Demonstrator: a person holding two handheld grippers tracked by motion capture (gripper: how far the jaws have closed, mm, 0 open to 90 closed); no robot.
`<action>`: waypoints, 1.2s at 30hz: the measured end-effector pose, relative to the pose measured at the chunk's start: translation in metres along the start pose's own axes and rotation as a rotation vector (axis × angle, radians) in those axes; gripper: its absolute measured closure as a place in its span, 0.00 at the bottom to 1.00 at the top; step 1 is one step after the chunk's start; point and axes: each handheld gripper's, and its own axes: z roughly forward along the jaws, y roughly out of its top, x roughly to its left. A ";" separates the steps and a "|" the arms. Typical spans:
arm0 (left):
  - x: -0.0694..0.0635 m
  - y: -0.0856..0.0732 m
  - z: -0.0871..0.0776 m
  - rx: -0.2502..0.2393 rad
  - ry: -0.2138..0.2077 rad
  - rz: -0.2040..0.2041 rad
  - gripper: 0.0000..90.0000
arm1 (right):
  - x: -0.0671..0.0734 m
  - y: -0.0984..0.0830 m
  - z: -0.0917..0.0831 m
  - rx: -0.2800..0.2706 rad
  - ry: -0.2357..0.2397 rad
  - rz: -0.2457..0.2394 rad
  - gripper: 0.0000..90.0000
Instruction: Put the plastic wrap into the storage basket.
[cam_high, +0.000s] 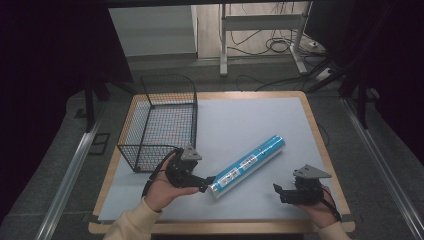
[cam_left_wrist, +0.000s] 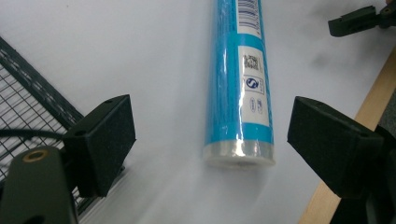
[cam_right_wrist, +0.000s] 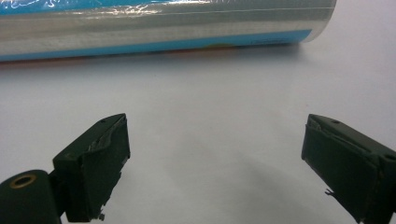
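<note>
Fingers (cam_left_wrist: 105, 140) of the left gripper (cam_left_wrist: 212, 140) are spread wide and grip nothing, and the near end of the blue tube (cam_left_wrist: 239, 88) lies flat on the pale mat just ahead of the gap between them, closer to the right-hand pad than to the other, touching neither. From above, the left gripper (cam_high: 206, 184) sits right at that lower end of the tube (cam_high: 247, 166), which runs away from it at a slant across the mat. My guess is the tube is bound for the wire basket (cam_high: 162, 120) standing just behind the left hand, and if so hardly anything is done: nothing is lifted, no grasp is closed, and the pick-up, the carry and the drop are all left. The right gripper (cam_right_wrist: 215, 163) is likewise spread and holding nothing, its pads (cam_right_wrist: 100, 158) well short of the tube (cam_right_wrist: 154, 28), which crosses beyond them with bare mat between; seen from above, the right gripper (cam_high: 281, 192) waits off to the side, apart from the tube. As for writing, the tube carries white label panels with a barcode, a small square code and a few round symbols, but I cannot make out a brand or any words. The mat covers a wooden table (cam_high: 320, 145).
</note>
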 end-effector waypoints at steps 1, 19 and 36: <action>0.000 0.001 0.001 -0.001 -0.001 0.000 0.17 | 0.000 0.000 0.000 0.000 0.000 0.000 0.09; -0.003 0.014 0.014 0.008 -0.017 0.012 0.16 | 0.000 0.000 0.001 0.007 -0.005 -0.007 0.09; -0.008 0.029 0.026 0.048 -0.012 0.049 0.16 | 0.001 -0.001 0.002 0.013 -0.002 -0.015 0.09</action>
